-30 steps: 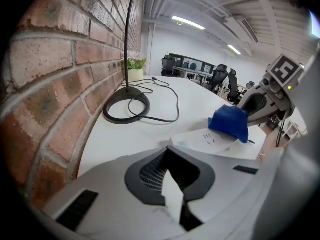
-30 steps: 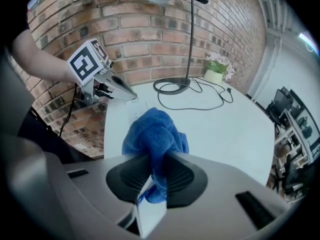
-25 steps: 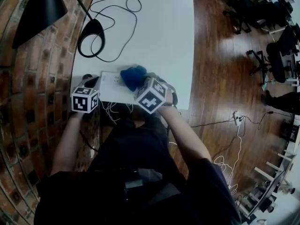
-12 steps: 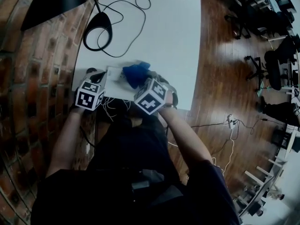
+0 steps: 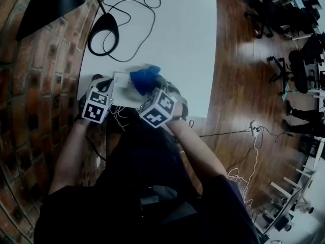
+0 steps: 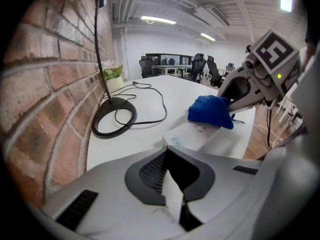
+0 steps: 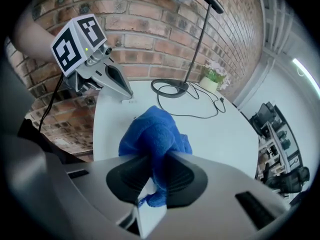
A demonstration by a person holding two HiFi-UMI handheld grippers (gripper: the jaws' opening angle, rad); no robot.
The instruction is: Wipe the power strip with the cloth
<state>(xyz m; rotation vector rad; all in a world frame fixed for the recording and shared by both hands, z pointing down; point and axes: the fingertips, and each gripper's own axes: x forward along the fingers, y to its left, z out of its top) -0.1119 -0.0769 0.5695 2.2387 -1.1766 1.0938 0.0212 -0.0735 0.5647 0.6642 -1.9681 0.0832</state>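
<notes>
a brick wall (image 5: 30,95) runs beside the big white table (image 5: 177,39). a black lamp (image 5: 107,20) stands on the table close to the wall, and only the two gripper views show its thin pole going up. the white power strip (image 6: 195,134) lies near the table's front edge. the blue cloth (image 7: 152,131) sits bunched on top of it. from the head view the claws are hard to see. the right gripper (image 7: 152,189) view shows its jaws squeezing the cloth. the left gripper (image 6: 175,204) view shows its jaws closed tight with nothing in them, its tip by one end of the strip.
</notes>
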